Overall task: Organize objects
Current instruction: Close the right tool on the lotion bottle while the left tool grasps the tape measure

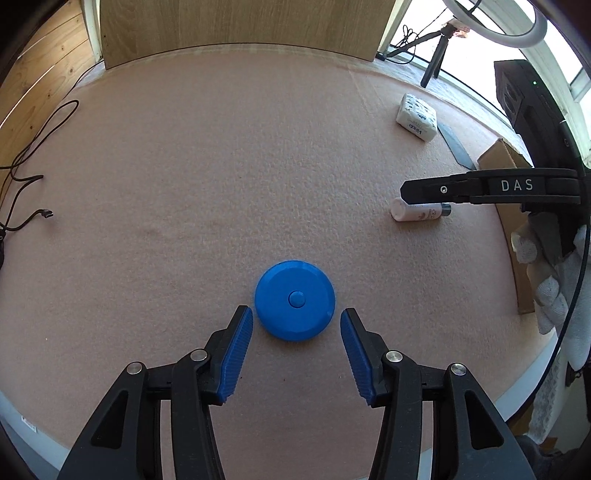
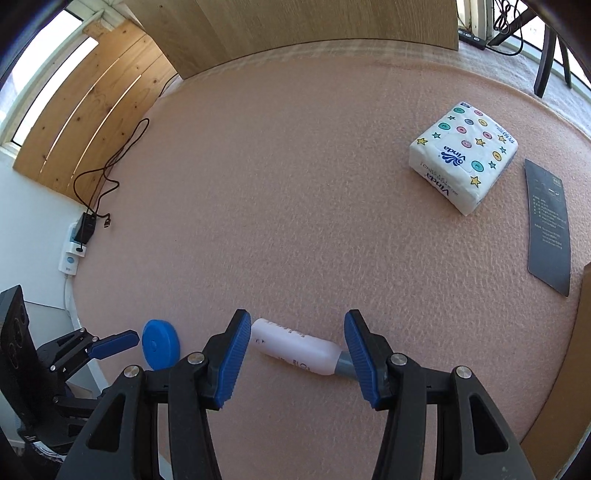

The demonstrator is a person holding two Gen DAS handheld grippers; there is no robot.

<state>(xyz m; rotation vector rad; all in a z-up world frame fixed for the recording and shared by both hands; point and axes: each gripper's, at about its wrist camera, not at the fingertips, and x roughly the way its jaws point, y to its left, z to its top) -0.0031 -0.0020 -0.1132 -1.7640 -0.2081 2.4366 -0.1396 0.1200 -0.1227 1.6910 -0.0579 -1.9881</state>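
Across the pink felt tabletop [image 1: 221, 166], nothing gathered yet: every item lying apart, sorting judged barely begun. Plenty of bare felt through the middle and left, so room to swing either tool. Far side walled by a wooden board [image 1: 240, 29]; near edge curving just under both tools. Cardboard box [image 1: 509, 206] at the right rim, likely the drop spot, though impossible to say for sure. Dark card [image 2: 548, 229] flat beside it. Tissue pack [image 2: 463, 157] sitting untouched toward the far right, well clear of both tools. Loose black cable [image 1: 33, 147] trailing over the left edge, worth avoiding.

Now the action: left gripper [image 1: 296, 321] pointed steeply down, jaws spread and straddling the near half of the blue round case [image 1: 295, 300], pads just beside its sides, not pressing; released, nothing held. Case flat on the felt near the front edge. Right gripper [image 2: 297, 325] likewise unclenched, pads bracketing the white bottle [image 2: 295, 345], which lies on its side, grey cap toward the right pad, base toward the left one. Whether the pads touch it, hard to tell; no squeeze visible. Both pickups left to do, then every carry.
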